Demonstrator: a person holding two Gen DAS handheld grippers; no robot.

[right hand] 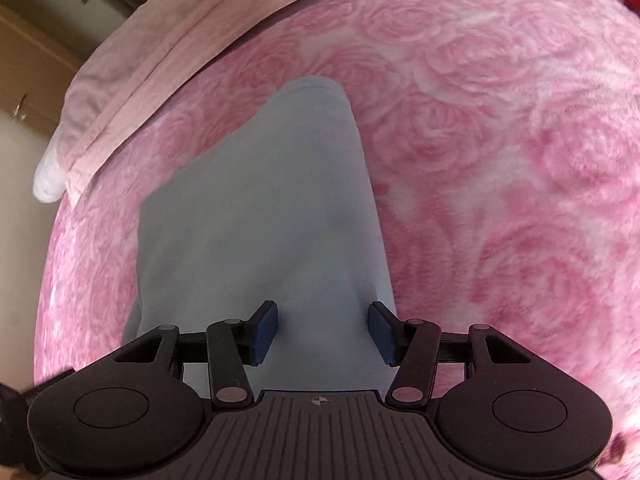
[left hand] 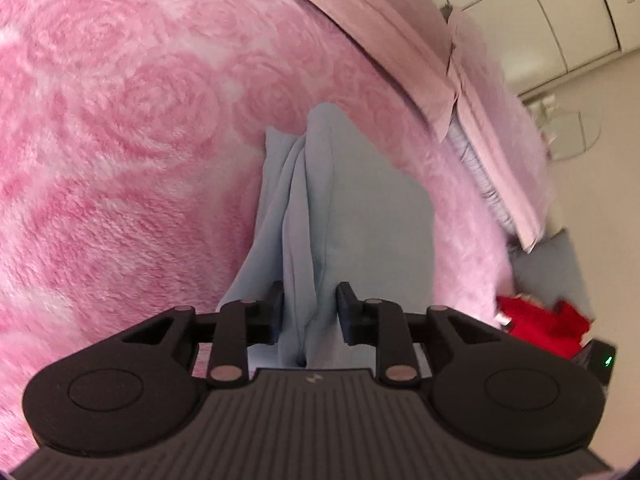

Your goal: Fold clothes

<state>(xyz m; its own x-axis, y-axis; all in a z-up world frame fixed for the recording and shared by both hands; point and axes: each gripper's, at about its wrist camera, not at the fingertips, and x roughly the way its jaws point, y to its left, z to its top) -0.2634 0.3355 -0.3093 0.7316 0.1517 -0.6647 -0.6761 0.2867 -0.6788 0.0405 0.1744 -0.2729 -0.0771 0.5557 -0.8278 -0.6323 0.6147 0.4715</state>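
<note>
While both point down at the pink blanket point(left hand: 120, 120), the left tool point(left hand: 310, 312) and right tool point(right hand: 322, 332) straddle the blue garment point(right hand: 260, 220), jaws parted.

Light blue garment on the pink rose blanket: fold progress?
Done: nothing clearly folded; the light blue cotton garment hangs bunched over the pink rose-patterned fleece blanket. In hand: fabric runs between the fingers of both left gripper and right gripper. Left: the folds themselves.

Ribbed black body, round hubs, silver pins; right claw point(right hand: 324, 332) pads point(right hand: 266, 330) blue.
</note>
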